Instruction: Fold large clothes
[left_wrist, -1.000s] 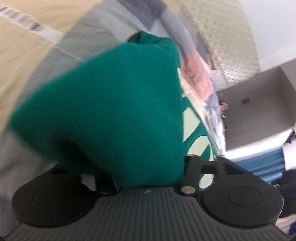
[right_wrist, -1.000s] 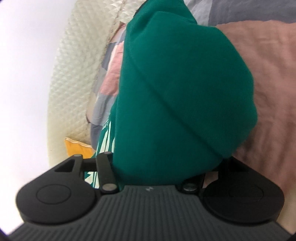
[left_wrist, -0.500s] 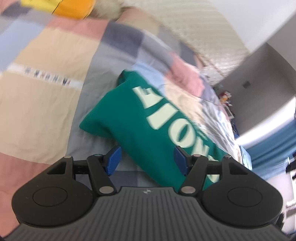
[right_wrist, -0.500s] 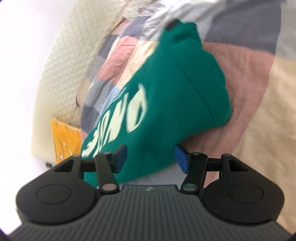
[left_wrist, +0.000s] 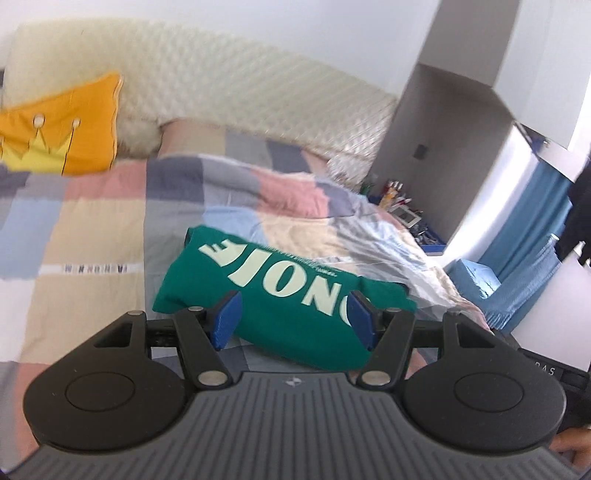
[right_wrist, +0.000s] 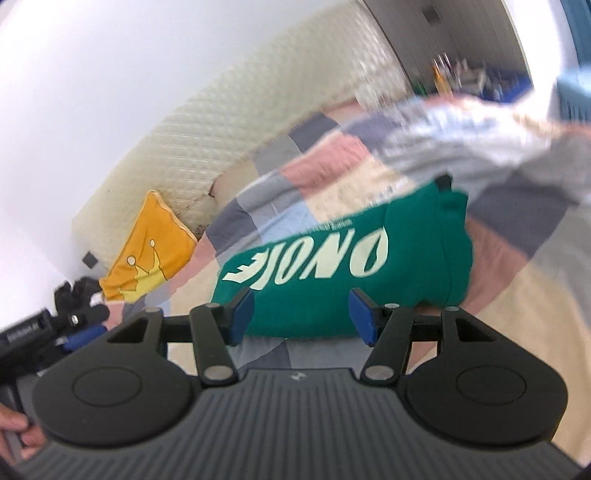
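Observation:
A green sweatshirt (left_wrist: 280, 295) with pale block lettering lies folded into a compact bundle on the patchwork bedspread (left_wrist: 92, 236). My left gripper (left_wrist: 293, 317) hovers above and in front of it, open, with blue pads (left_wrist: 226, 318) apart and nothing held. In the right wrist view the same sweatshirt (right_wrist: 343, 266) lies below and beyond my right gripper (right_wrist: 301, 314), which is also open and empty. The left gripper (right_wrist: 79, 330) shows at that view's left edge, held by a hand.
A yellow crown cushion (left_wrist: 62, 133) leans on the quilted cream headboard (left_wrist: 240, 85). A cluttered bedside shelf (left_wrist: 406, 210) and blue curtains (left_wrist: 532, 236) stand right of the bed. A clear plastic sheet (left_wrist: 399, 251) lies rumpled beside the sweatshirt.
Both grippers have let go of the green sweatshirt, opened, and pulled up and back from it. The sweatshirt now rests folded on the bed, seen from farther away.

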